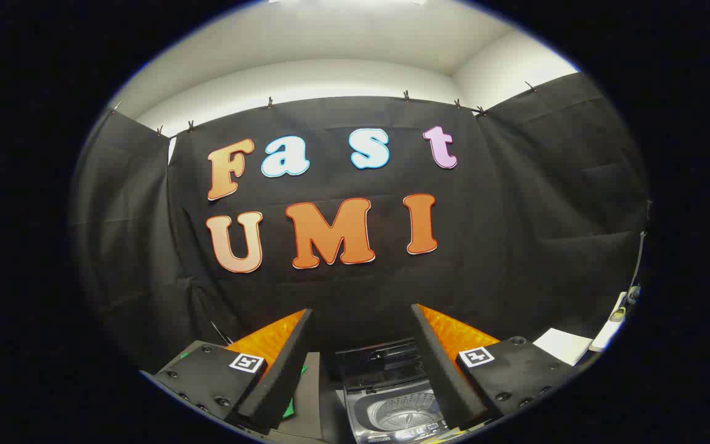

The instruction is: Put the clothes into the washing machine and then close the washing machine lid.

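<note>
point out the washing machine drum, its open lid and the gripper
washing machine drum (399, 414), gripper view, on the ribbed metal tub floor
open lid (386, 359), gripper view, on the raised dark panel
gripper (361, 327), gripper view, midway between its open, empty jaws

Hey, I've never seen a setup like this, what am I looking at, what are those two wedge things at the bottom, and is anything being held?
This picture comes from a fisheye camera riding on a handheld two-finger gripper that a person carries. The two wedges are its fingers, spread apart with nothing between them, so nothing is held. Below and between them sits a small top-loading washing machine with its lid raised and the drum visible. Behind it hangs the booth's black cloth wall. A white sheet lies off to the right; I cannot tell what it is.
</note>
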Demonstrator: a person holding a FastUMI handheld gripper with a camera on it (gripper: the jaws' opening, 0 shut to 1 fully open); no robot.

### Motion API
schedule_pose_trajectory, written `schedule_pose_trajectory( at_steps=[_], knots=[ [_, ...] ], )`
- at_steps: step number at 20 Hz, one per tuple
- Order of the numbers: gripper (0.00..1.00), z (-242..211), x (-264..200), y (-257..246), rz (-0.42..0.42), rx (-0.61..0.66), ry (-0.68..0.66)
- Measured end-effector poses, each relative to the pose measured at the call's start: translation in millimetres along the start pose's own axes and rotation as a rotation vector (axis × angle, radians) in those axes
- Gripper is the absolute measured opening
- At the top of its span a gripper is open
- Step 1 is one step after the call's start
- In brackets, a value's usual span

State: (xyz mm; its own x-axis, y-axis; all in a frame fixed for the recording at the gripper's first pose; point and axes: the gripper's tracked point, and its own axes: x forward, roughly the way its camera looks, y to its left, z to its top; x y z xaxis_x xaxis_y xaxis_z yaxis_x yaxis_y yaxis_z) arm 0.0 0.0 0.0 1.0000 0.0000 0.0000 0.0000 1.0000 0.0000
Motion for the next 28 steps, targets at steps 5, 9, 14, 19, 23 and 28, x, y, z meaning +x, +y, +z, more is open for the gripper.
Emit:
schedule_pose_trajectory(
  at_steps=[5,9,14,19,23,28],
  knots=[
    [0.99,-5,2,9,0.014,0.016,0.013],
    [0.99,-10,0,7,0.007,0.017,0.026],
    [0.99,-4,-5,2,-0.005,0.025,0.014],
    [0.99,0,-9,-1,-0.013,0.029,0.007],
    [0.99,-6,-11,7,0.004,0.036,0.026],
    [0.99,-19,-8,29,0.036,0.028,0.054]
  ],
)
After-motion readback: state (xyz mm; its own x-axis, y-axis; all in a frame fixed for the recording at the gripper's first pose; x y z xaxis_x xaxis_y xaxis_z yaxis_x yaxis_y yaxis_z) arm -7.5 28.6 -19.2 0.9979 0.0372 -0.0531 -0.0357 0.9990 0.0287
